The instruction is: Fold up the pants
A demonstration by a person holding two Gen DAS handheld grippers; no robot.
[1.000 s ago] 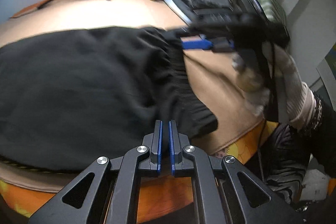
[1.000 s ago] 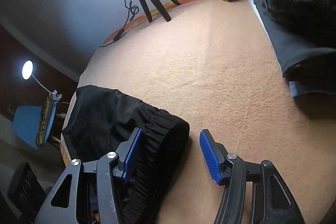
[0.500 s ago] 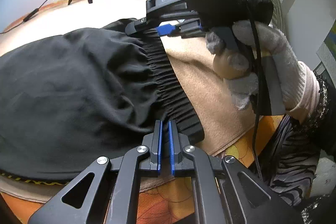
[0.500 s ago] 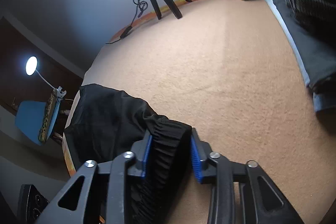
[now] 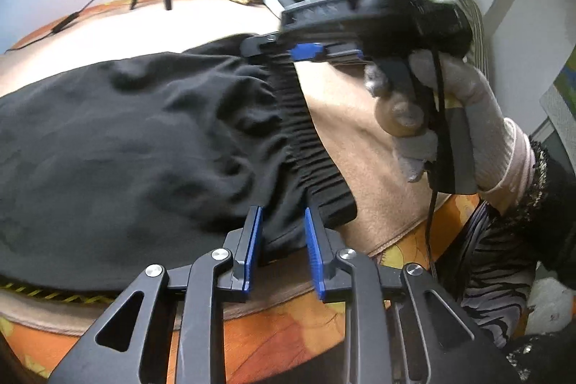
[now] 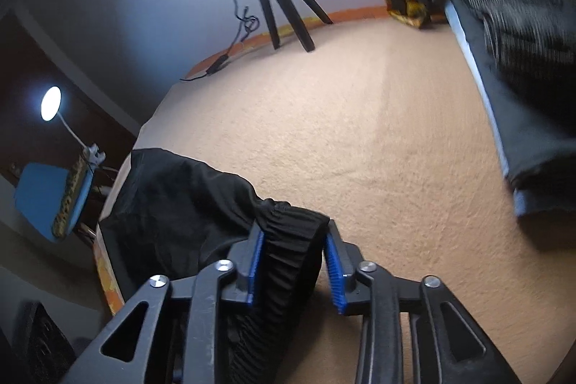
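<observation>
Black pants (image 5: 136, 139) lie on beige blanket (image 6: 360, 132), elastic waistband (image 5: 306, 146) at 3 o'clock side of left wrist view. Left gripper (image 5: 282, 240) just opened, jaws loose around waistband corner. Right gripper (image 6: 293, 261) also just widened, far corner between jaws, left pad touching, right pad apart. Fabric soft, light, limp; waistband thicker, best to hold there.

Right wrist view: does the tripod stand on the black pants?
No, the tripod stands far back on the beige blanket, apart from the black pants.
</observation>
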